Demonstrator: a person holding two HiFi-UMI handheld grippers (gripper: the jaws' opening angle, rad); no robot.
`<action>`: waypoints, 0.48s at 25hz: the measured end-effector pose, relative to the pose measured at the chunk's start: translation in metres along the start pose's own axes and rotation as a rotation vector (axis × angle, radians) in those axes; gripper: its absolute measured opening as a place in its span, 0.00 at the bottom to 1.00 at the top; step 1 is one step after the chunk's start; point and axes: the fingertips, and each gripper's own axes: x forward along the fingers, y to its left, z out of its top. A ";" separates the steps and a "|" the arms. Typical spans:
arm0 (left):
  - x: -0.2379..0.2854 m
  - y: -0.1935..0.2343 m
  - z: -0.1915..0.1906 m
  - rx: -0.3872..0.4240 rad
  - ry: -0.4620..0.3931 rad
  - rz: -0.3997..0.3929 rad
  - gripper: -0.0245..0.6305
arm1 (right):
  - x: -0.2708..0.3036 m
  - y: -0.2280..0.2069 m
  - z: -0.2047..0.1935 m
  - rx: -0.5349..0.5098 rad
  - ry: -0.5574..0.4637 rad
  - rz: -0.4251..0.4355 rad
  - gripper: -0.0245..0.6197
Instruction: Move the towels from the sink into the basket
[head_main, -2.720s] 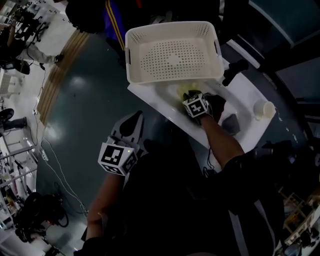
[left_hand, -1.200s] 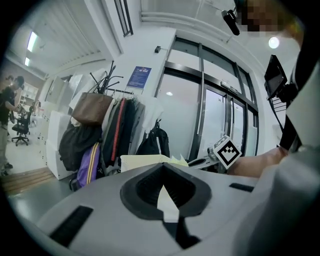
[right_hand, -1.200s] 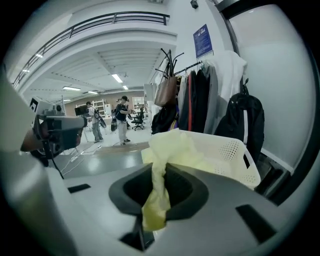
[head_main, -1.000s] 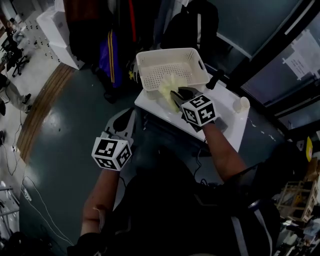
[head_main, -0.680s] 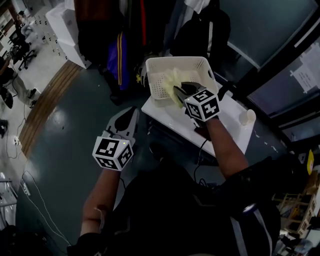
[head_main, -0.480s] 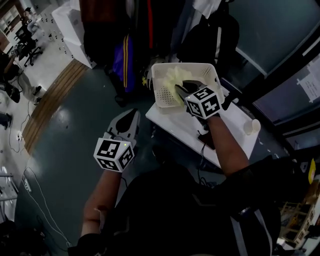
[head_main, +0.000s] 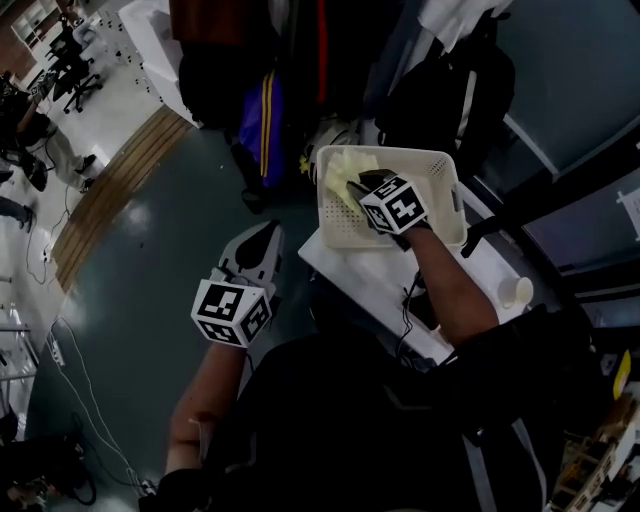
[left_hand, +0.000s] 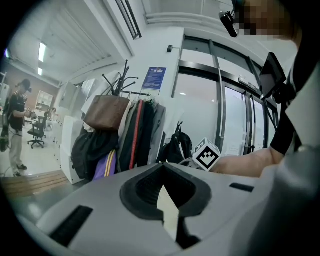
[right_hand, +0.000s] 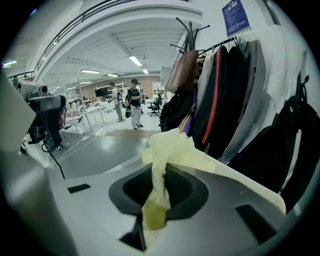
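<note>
Right gripper (head_main: 362, 183): clenched on a pale yellow towel (head_main: 343, 168); the right gripper view shows the cloth pinched between both jaws and bunched up beyond them. In the head view the towel sits over the left end of the white basket (head_main: 345, 222), inside its rim; contact with the basket floor cannot be confirmed. The basket stands on a white table (head_main: 365, 280), with a cup (head_main: 514, 292) well apart at the table's right end. Left gripper (head_main: 262, 235): jaws together, holding nothing, positioned off the table over the dark floor. Coats (left_hand: 137, 130) hang on a rack behind
</note>
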 end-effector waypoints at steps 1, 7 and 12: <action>0.003 0.003 -0.001 -0.003 0.005 0.009 0.04 | 0.010 0.000 -0.006 0.000 0.024 0.020 0.13; 0.015 0.019 -0.009 -0.024 0.035 0.050 0.04 | 0.056 -0.001 -0.049 -0.018 0.171 0.098 0.13; 0.026 0.029 -0.012 -0.031 0.061 0.083 0.04 | 0.080 -0.007 -0.072 -0.025 0.249 0.119 0.13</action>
